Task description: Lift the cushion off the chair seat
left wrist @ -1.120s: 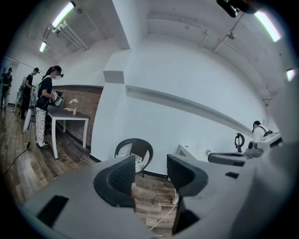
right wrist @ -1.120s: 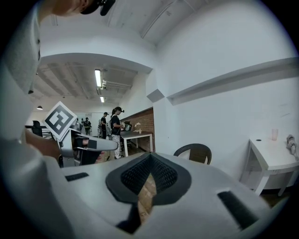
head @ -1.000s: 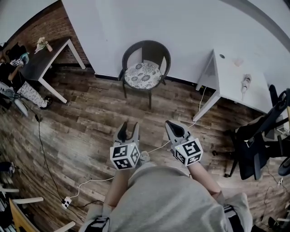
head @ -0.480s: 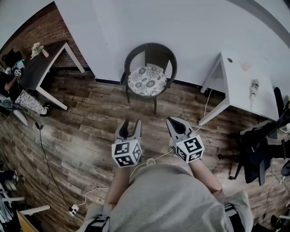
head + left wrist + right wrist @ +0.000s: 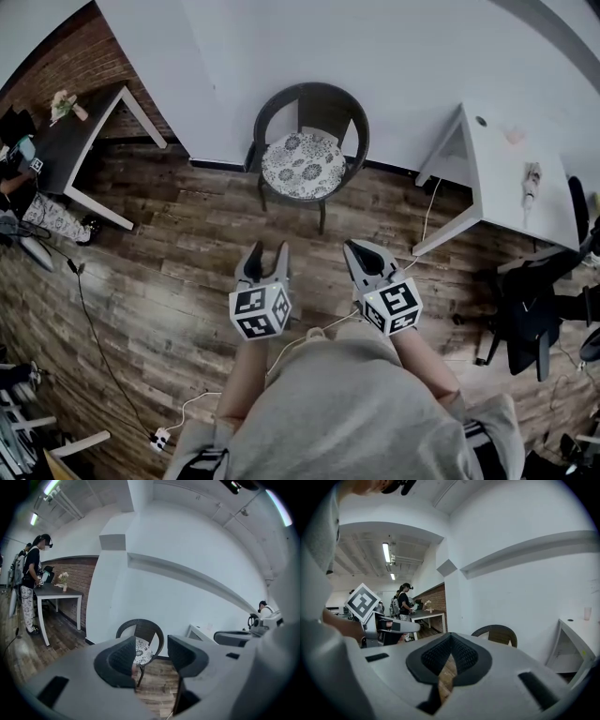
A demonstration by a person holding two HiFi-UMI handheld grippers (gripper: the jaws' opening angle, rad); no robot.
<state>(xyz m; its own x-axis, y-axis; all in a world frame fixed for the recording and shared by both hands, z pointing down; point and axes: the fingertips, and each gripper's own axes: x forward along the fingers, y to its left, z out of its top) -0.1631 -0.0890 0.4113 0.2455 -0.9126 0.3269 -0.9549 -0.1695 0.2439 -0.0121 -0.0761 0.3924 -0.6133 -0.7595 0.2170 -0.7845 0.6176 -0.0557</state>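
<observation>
A dark wicker chair [image 5: 311,103] stands against the white wall, with a round flower-patterned cushion [image 5: 303,167] lying on its seat. Both grippers hover over the wooden floor, short of the chair and apart from it. My left gripper [image 5: 266,251] is open with nothing between its fingers. In the left gripper view the cushion [image 5: 142,651] and chair [image 5: 140,626] show through the gap of that gripper [image 5: 150,652]. My right gripper [image 5: 362,249] is shut and empty. In the right gripper view its pads [image 5: 451,641] meet, and the chair back [image 5: 497,632] rises beyond them.
A dark table [image 5: 66,131] stands at the left with a person [image 5: 33,573] beside it. A white table [image 5: 506,178] stands to the right of the chair, and a black office chair [image 5: 534,309] at the far right. A cable [image 5: 94,328] and power strip [image 5: 161,436] lie on the floor.
The whole view has advanced toward the chair, which now looks a little larger. Both grippers have been carried forward with it, their jaws unchanged.
</observation>
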